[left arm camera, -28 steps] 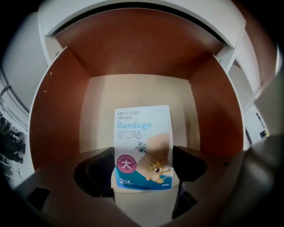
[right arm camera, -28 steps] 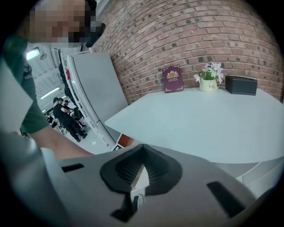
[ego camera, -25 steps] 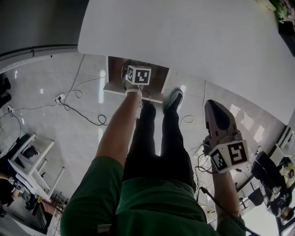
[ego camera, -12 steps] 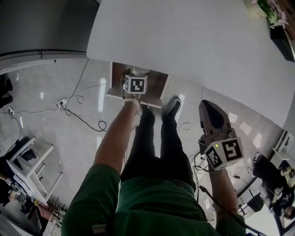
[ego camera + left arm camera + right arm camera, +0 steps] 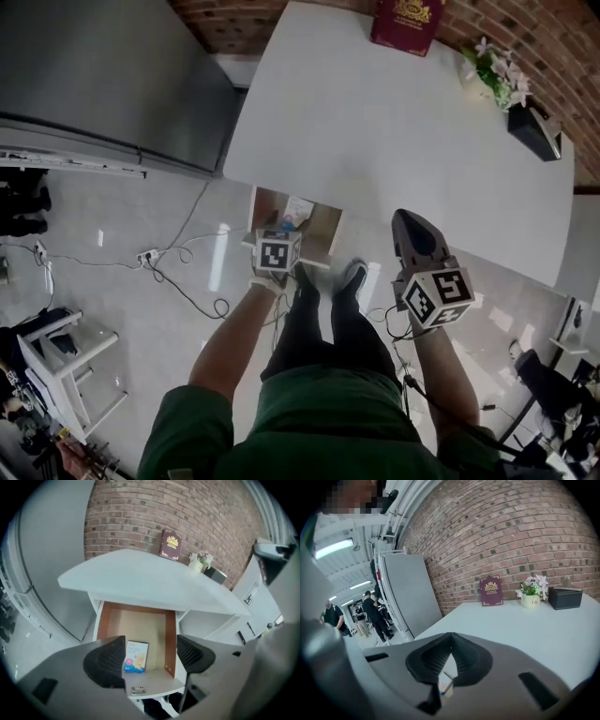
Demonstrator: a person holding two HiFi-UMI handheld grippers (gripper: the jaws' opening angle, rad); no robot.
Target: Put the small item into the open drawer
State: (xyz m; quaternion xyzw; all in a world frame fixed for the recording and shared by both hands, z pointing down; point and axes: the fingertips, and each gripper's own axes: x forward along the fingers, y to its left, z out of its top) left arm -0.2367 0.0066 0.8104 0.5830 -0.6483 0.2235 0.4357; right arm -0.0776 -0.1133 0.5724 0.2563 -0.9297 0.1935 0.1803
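The small white and blue box [image 5: 136, 656] lies flat in the open drawer [image 5: 170, 641] under the white table [image 5: 394, 141]. In the head view the box [image 5: 296, 214] shows just beyond the left gripper's marker cube [image 5: 278, 251]. My left gripper [image 5: 149, 659] hangs above the drawer's front. It is open, its jaws have just been closing a little, and nothing is between them. My right gripper [image 5: 408, 223] is shut and empty, raised near the table's front edge, right of the drawer [image 5: 323, 228].
A maroon book [image 5: 406, 23], a flower pot [image 5: 495, 70] and a black box [image 5: 534, 127] stand at the table's far side by the brick wall. A grey cabinet [image 5: 112, 84] is on the left. Cables [image 5: 178, 267] trail on the floor. My shoe [image 5: 352, 277] is below the drawer.
Both grippers have risen. The left one has drawn back from inside the drawer to above its front edge, and the box now shows lying in the drawer.
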